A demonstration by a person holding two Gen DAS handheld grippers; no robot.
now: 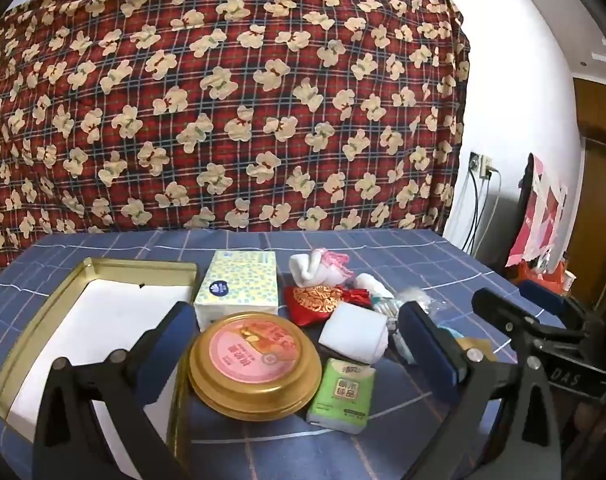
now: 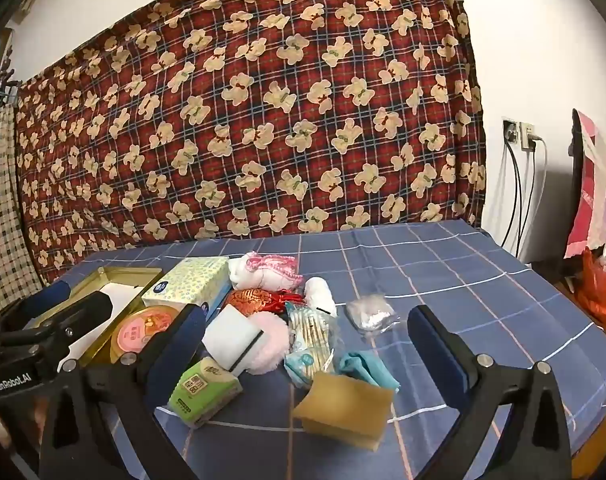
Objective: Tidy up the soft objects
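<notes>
Both grippers hover over the blue checked table (image 2: 443, 272), jaws spread wide, nothing held: left gripper (image 1: 299, 344) above the round gold tin (image 1: 255, 364), right gripper (image 2: 307, 344) above the soft pile. Open gold tray (image 1: 35, 320) sits toward the table's left edge, tissue box (image 1: 239, 284) just beside it. Near the front edge lie a green tissue pack (image 2: 205, 392) and a yellow sponge (image 2: 343, 408). White sponge (image 2: 233, 338) overlaps a pink puff (image 2: 269, 346); teal cloth (image 2: 369, 368), red pouch (image 2: 255, 300), and pink-white socks (image 2: 267, 270) cluster mid-table.
</notes>
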